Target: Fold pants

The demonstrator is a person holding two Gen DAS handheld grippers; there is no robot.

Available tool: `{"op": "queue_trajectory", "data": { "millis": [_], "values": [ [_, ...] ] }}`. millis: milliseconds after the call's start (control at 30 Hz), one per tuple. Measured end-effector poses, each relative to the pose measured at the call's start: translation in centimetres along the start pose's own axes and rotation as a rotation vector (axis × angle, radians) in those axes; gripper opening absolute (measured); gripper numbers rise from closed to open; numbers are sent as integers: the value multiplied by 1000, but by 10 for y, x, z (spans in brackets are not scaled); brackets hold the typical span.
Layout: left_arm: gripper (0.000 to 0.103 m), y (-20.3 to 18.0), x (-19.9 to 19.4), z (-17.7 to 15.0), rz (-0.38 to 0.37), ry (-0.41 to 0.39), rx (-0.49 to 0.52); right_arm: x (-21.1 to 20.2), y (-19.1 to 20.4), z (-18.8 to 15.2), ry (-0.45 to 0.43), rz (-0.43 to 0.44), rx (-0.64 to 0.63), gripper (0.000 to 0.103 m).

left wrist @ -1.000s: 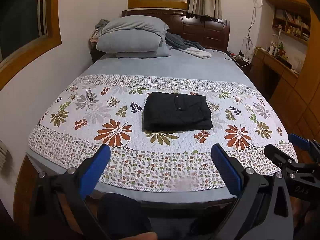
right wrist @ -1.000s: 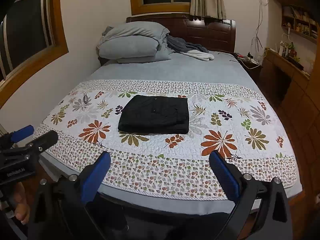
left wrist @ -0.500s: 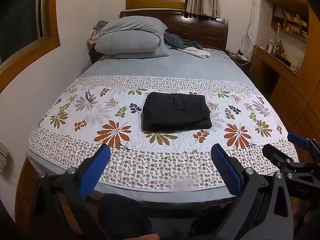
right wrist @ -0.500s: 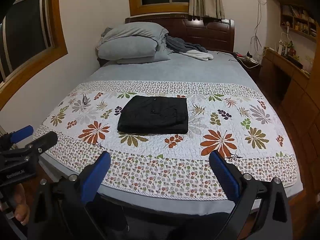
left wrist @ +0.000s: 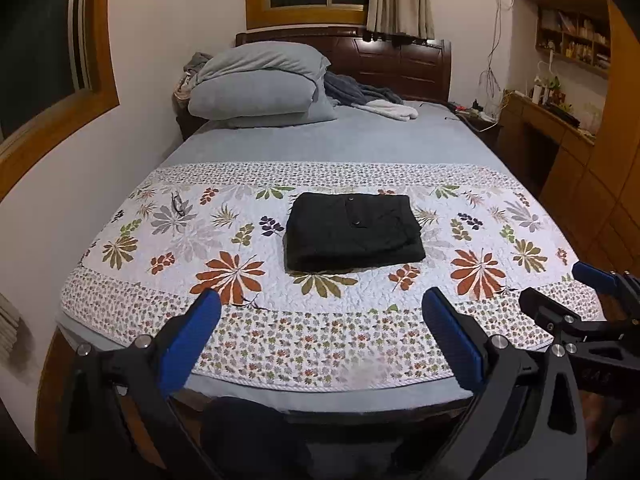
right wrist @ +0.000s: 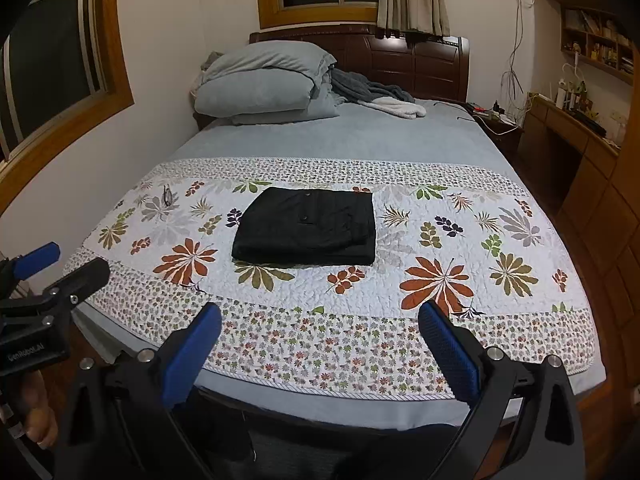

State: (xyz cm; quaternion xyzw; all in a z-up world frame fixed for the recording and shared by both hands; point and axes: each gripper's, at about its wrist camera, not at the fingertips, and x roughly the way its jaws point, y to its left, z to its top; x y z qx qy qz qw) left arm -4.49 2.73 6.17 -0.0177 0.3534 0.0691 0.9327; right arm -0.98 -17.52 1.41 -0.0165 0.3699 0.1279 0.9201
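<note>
Pants (left wrist: pixel 354 232) lie folded flat mid-quilt (left wrist: pixel 224 332), at twelve o'clock from my left gripper (left wrist: pixel 320 320) and eleven from my right gripper (right wrist: pixel 320 326); both jaws apart, empty.

The shelf (left wrist: pixel 572 40) items are too small to identify. In the left wrist view, the right gripper (left wrist: pixel 568 284) is cut off by the picture's edge. The folded pants (right wrist: pixel 306 226) hide their inner layers.

You have the folded pants (left wrist: pixel 352 232) lying mid-quilt (left wrist: pixel 200 336) on the bed (left wrist: pixel 320 140). Pillows (left wrist: pixel 260 88) are stacked far left, before the headboard (left wrist: pixel 392 64). A desk (left wrist: pixel 552 128) stands right of the bed.
</note>
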Motion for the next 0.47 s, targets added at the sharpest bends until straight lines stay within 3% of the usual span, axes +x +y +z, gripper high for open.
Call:
{"op": "queue_trajectory", "data": {
  "millis": [467],
  "values": [
    [100,6,-3,3,-3,-1,-23,2,-1,-1,0,1,2,99]
  ]
}}
